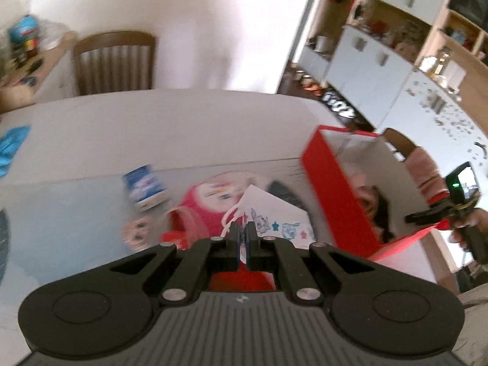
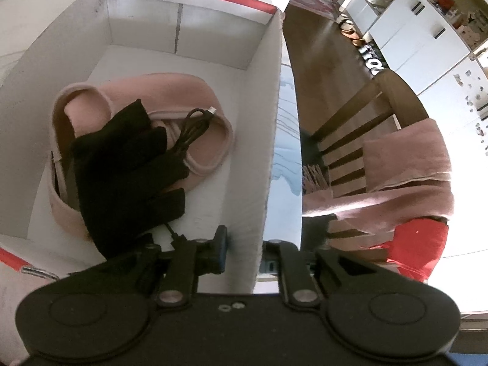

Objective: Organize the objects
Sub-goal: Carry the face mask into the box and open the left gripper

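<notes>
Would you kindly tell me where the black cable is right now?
In the right wrist view, the black cable lies inside the red-and-white box, left of centre, draped over the pink band beside the black glove.

The box (image 2: 268, 122) is red outside and white inside. In it lie a pale pink slipper (image 2: 195, 91), a black glove (image 2: 128, 177) and a black cable (image 2: 192, 131). The white paper bag (image 1: 274, 213) has blue and red stars and cartoon drawings. The table (image 1: 183, 128) is white.
</notes>
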### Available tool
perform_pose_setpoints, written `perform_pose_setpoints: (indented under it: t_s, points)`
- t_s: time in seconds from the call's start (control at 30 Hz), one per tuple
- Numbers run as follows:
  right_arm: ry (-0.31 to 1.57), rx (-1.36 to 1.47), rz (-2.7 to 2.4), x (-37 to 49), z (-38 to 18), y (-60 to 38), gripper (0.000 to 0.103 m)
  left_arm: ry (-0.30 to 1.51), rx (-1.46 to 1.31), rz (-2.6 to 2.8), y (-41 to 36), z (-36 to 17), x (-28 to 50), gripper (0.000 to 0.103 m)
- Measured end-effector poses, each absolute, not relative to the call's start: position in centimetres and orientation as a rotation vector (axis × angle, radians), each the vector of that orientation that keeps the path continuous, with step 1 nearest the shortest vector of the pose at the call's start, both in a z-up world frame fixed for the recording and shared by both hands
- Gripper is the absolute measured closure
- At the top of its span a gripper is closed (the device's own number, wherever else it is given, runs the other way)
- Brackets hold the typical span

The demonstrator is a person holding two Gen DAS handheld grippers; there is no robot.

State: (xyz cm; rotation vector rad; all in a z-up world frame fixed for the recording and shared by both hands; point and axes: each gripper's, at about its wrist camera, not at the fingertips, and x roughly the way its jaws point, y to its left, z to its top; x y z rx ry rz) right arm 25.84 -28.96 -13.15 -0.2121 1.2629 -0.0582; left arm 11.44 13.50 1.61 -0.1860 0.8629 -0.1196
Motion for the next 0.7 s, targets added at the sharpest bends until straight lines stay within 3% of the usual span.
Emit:
perform_pose_setpoints:
  t_s: [0.37,0.7]
  points:
    - [1.256,-0.207,0.020,25.4,-12.9,-28.9,0.093,0.839,-0.085,-0.339,1.8,2.4,17.8,0.101]
    - [1.247,-0.202,0.053,25.1,-13.0,-29.3,0.094,0.848,-0.012,-0.420,-6.7,-0.1,25.0,0.101]
